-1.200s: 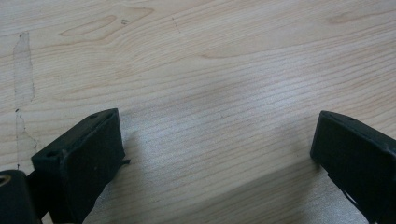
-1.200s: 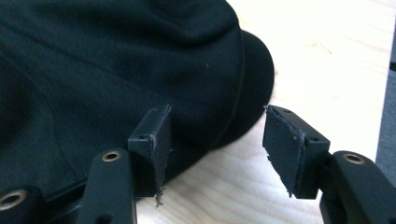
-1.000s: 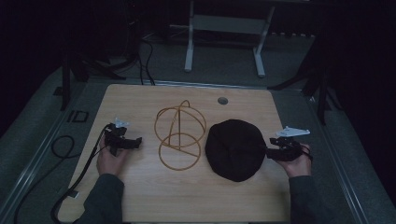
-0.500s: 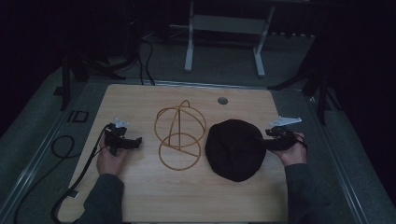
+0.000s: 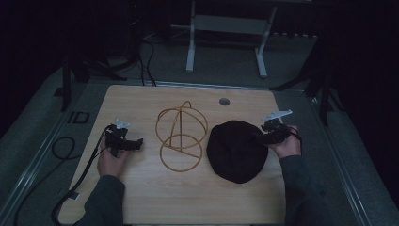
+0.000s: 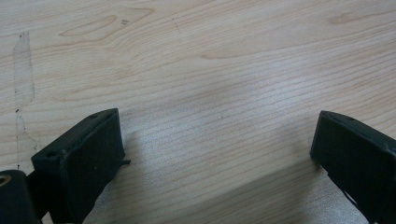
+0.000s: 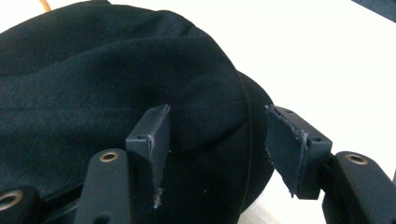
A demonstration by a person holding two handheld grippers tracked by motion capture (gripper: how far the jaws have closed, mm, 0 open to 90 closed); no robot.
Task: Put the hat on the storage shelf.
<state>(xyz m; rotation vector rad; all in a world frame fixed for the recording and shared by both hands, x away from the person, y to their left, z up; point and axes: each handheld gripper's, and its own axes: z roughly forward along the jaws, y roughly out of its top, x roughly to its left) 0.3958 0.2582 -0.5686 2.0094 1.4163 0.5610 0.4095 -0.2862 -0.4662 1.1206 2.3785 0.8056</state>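
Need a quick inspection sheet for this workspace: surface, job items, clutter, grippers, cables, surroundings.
Surface: light wooden table, with a small round grey fitting near the far edge.
Job's things: black hat lying flat right of centre; orange wire stand in the middle, beside the hat.
Clutter: nothing seen.
Grippers: left gripper open over bare wood; right gripper open at the hat's right edge, jaws either side of the fabric, not pressing it.
Cables: black cable trails from the left gripper off the table's left side; more cables on the floor beyond.
Surroundings: dark room, grey floor, white frame stand behind the table.
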